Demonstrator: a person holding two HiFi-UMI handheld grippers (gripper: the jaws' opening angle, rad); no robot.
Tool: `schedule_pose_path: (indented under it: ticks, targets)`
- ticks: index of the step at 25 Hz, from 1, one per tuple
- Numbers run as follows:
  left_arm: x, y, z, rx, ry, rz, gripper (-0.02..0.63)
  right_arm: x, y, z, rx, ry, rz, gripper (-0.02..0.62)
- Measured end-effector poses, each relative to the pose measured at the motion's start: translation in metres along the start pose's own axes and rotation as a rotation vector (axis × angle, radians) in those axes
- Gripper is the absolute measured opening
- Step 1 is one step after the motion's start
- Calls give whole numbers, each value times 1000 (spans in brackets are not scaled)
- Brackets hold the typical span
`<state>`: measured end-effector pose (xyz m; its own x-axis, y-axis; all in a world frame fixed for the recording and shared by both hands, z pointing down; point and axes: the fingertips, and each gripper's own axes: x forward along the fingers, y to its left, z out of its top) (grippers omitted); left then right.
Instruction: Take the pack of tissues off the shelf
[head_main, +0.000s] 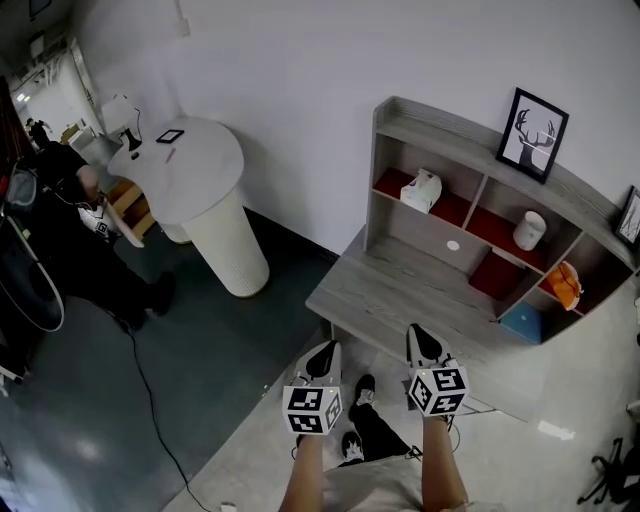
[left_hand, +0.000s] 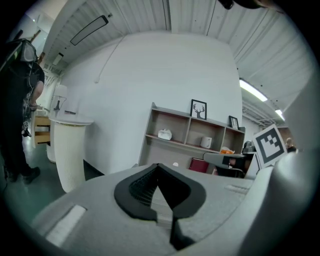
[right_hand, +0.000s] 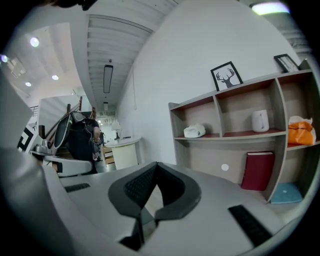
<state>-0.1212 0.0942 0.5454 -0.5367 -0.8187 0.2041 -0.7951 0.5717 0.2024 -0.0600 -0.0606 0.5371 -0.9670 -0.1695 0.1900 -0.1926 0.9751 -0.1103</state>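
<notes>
Tissue pack flat, long axis along shelf — left fingers, right fingers closed, empty.

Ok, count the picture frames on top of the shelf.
2. The deer picture stands near the middle of the shelf top; a second frame stands at its right end, partly cut off. More may be hidden.

3 views, all toward shelf

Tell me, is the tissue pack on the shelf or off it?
On the shelf. The tissue pack sits in the upper left compartment, resting on its red floor.
</notes>
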Motion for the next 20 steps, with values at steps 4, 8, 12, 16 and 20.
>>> schedule_pose_path:
  ticks: [4, 8, 12, 16, 20]
  targets:
    - [19, 8, 13, 18, -5, -7, 8, 24, -5, 6, 20, 3, 39, 14]
    - [42, 12, 31, 31, -5, -46, 8, 48, -19, 17, 52, -10, 20, 14]
    - [75, 19, 49, 77, -4, -46, 8, 72, -34, 35, 76, -40, 1, 14]
    - [117, 15, 64, 100, 6, -90, 8, 96, -55, 50, 101, -58, -19, 14]
    - [155, 7, 80, 119, 7, -140, 8, 119, -77, 64, 119, -62, -26, 14]
